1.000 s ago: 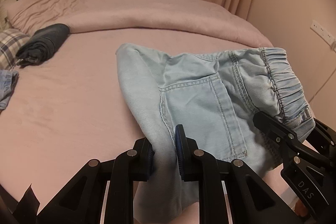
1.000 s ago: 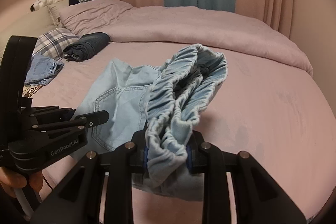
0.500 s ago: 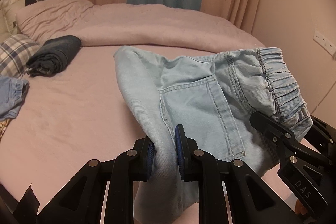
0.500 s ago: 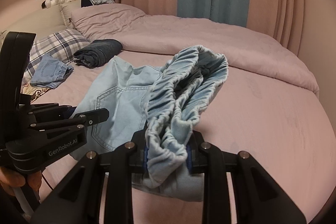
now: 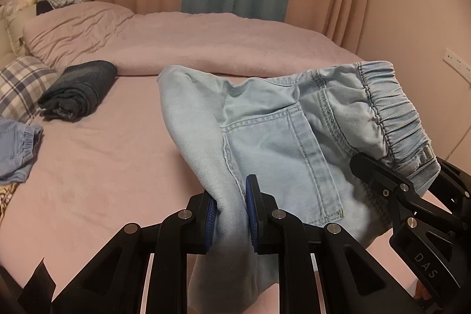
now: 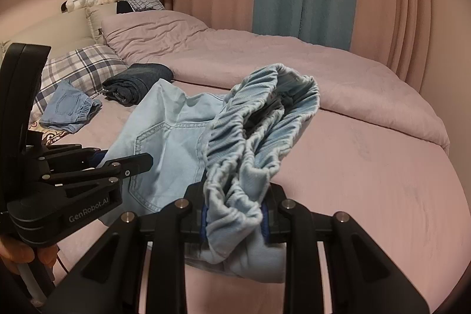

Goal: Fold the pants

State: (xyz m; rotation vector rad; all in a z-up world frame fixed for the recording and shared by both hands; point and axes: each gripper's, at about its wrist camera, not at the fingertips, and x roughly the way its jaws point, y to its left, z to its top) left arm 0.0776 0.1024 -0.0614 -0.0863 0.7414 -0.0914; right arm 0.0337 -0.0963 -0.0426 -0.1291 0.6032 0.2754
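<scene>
Left wrist view: the light blue denim pants [image 5: 273,143] are held above the pink bed [image 5: 88,167], clamped at two points. The left gripper [image 5: 230,211] is closed on a fold of the seat fabric beside the back pocket [image 5: 282,161]. The right gripper [image 6: 235,221] is closed on the bunched elastic waistband [image 6: 259,131]. In neither view is the garment seen resting on the mattress; the lower part hangs below the fingers and is hidden.

Handling: the denim is judged soft and limp, moderately light, with no stiffness of its own; any unsupported part is expected to sag. The gathered waistband is thicker and offers the firmer hold, while the single fold in the left gripper is thinner and is judged more likely to slip. A hold at both waistband corners is recommended before laying flat.

Orientation: the waistband is directed to the right in the left wrist view, and the seat runs away toward the far side of the bed. The long axis cannot be told, since the legs are not visible.

A rolled dark garment [image 5: 78,91] and blue shorts [image 6: 69,111] lie well apart, near a plaid pillow [image 6: 76,69]
</scene>
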